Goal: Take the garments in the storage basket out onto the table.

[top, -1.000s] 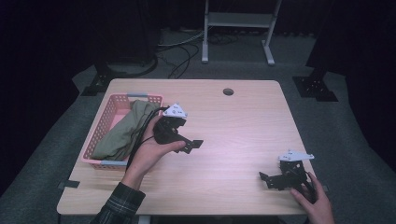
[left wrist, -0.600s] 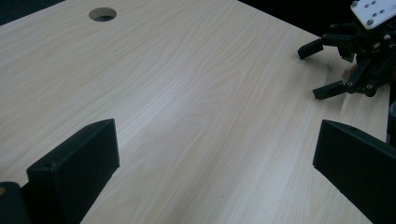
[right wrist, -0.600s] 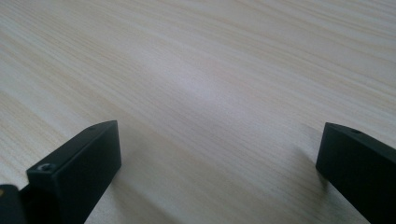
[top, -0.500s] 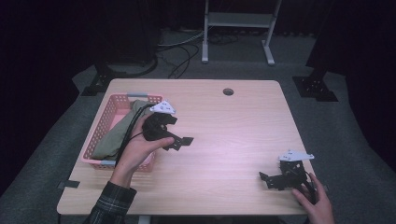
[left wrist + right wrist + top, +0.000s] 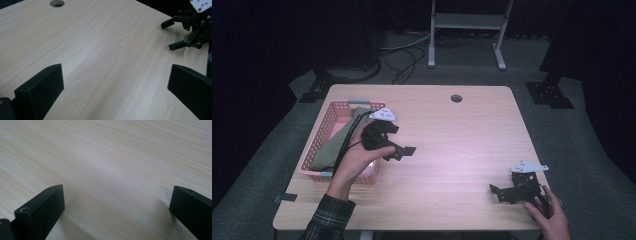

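My left gripper is held in a hand just right of a pink basket, low over the wooden table. Its jaws stand wide open and point right, with bare wood between them in the left gripper view. An olive-green cloth lies inside the basket. My right gripper rests at the table's near right corner with a hand behind it. It is open and nothing sits between its jaws. From the left gripper view the right gripper appears far off at the upper right.
A round cable hole sits near the table's far edge, also seen as the hole in the left gripper view. A metal stand and cables lie on the dark floor beyond.
My left gripper has drifted a little left, closer to the basket. The right gripper has stayed put.
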`<state>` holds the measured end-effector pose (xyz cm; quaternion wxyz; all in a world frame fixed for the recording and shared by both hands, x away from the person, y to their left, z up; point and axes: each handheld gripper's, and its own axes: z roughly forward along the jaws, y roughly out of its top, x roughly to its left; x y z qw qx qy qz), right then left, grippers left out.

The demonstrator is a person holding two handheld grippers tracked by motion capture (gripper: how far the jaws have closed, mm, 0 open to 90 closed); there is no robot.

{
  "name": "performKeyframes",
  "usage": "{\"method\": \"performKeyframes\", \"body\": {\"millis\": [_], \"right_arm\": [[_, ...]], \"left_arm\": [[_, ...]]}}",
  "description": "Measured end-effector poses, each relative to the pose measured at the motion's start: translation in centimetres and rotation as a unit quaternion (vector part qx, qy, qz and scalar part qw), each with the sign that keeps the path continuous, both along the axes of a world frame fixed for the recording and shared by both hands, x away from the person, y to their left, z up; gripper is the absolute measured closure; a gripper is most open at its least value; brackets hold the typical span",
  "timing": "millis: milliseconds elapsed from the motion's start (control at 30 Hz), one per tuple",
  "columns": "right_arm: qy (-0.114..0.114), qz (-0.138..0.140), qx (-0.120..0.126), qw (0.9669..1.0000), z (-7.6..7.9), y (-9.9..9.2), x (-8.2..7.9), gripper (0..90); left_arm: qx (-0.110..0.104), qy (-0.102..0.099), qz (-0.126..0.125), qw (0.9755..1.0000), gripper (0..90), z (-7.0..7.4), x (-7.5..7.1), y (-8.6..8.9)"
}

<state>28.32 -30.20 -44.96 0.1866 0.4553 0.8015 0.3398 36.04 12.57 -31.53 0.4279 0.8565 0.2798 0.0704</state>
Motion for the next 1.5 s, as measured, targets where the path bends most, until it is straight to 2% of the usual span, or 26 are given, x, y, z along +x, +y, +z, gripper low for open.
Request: {"method": "performKeyframes", "body": {"millis": [233,667,900,1500], "right_arm": [[0.0,0.0,0.0,1.0,0.0,0.0,0.0,0.0],[0.0,0.0,0.0,1.0,0.0,0.0,0.0,0.0],[0.0,0.0,0.0,1.0,0.0,0.0,0.0,0.0],[0.0,0.0,0.0,1.0,0.0,0.0,0.0,0.0]], "left_arm": [[-0.005,0.001,-0.002,1.0,0.0,0.3,0.0,0.6],[-0.011,-0.003,0.012,0.9999,0.0,1.0,0.0,2.7],[-0.021,-0.004,0.023,0.9995,0.0,1.1,0.3,4.2],[-0.015,-0.02,0.041,0.9988,0.0,1.7,0.5,7.1]]}}
